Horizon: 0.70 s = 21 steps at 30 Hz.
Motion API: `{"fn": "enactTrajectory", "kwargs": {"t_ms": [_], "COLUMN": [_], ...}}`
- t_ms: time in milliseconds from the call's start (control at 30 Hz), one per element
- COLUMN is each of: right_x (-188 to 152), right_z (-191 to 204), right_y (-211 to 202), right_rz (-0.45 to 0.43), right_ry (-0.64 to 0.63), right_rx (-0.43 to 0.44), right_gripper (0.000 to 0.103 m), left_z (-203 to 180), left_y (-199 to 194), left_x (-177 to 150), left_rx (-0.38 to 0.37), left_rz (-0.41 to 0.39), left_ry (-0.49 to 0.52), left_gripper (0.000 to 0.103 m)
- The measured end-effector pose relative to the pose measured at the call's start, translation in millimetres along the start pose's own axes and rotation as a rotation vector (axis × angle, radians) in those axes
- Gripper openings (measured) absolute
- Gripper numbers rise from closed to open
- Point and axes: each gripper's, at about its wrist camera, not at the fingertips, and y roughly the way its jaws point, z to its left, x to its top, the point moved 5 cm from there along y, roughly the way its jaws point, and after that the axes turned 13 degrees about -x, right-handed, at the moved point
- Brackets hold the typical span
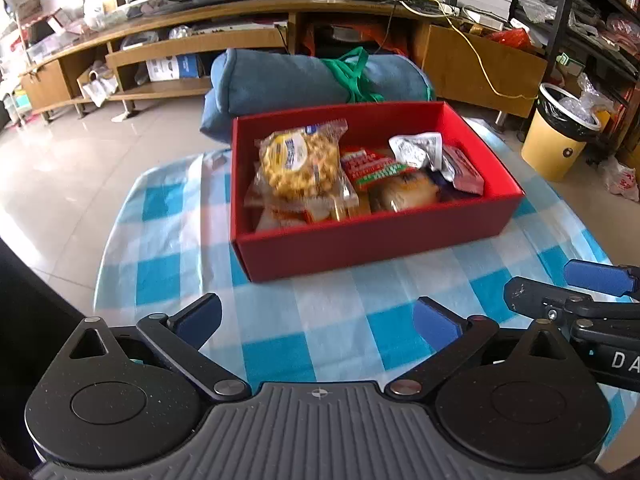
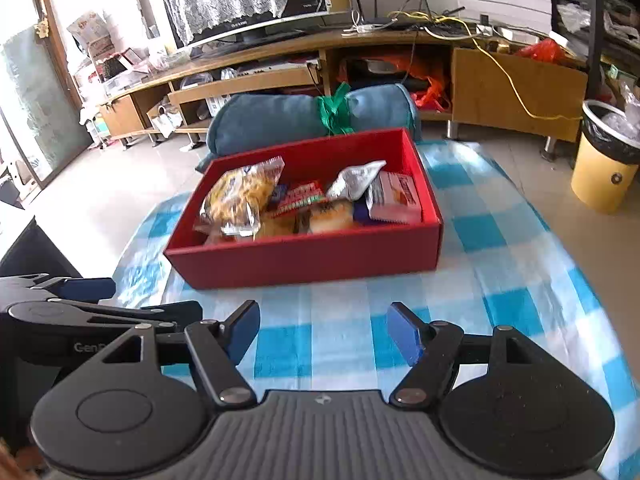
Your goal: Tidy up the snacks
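Observation:
A red cardboard box [image 1: 372, 236] [image 2: 304, 258] stands on the blue-and-white checked cloth [image 1: 340, 320] [image 2: 500, 264]. Inside lie several wrapped snacks: a clear bag with a yellow puffed cake [image 1: 298, 162] [image 2: 240, 196], a red-and-green packet [image 1: 370, 164] [image 2: 298, 196], a bun [image 1: 404, 194] [image 2: 330, 214], a silver sachet [image 1: 416, 148] [image 2: 354, 180] and a red-and-white packet [image 1: 464, 170] [image 2: 396, 198]. My left gripper [image 1: 320, 316] hovers over the cloth in front of the box, open wide and empty. My right gripper [image 2: 324, 330] is beside it, open with nothing between its fingers.
A rolled blue cushion tied with a green strap [image 1: 312, 76] [image 2: 308, 118] lies just behind the box. Further back runs a long wooden TV bench [image 1: 240, 20] [image 2: 280, 48]. A yellow waste bin [image 1: 560, 136] [image 2: 604, 160] stands on the tiled floor at the right.

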Motion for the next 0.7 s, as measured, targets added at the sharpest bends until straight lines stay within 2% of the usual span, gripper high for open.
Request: {"fn": "enactTrajectory", "kwargs": {"t_ms": [333,700], "right_x": [-27,-34], "right_z": [-4,-2], "right_y": [-6,-14], "right_rz": [0.044,0.039], "right_ry": [0.01,0.012], "right_rx": [-0.022,-0.008], "right_gripper": [0.066,0.067], "left_z": [-2,-6], "left_y": [-11,-16], "left_x": [-22,-30], "left_rx": [0.001,-0.014], "left_rz": [0.005,0.001], "left_ry": [0.001,0.017], "left_gripper": [0.103,0.103]}}
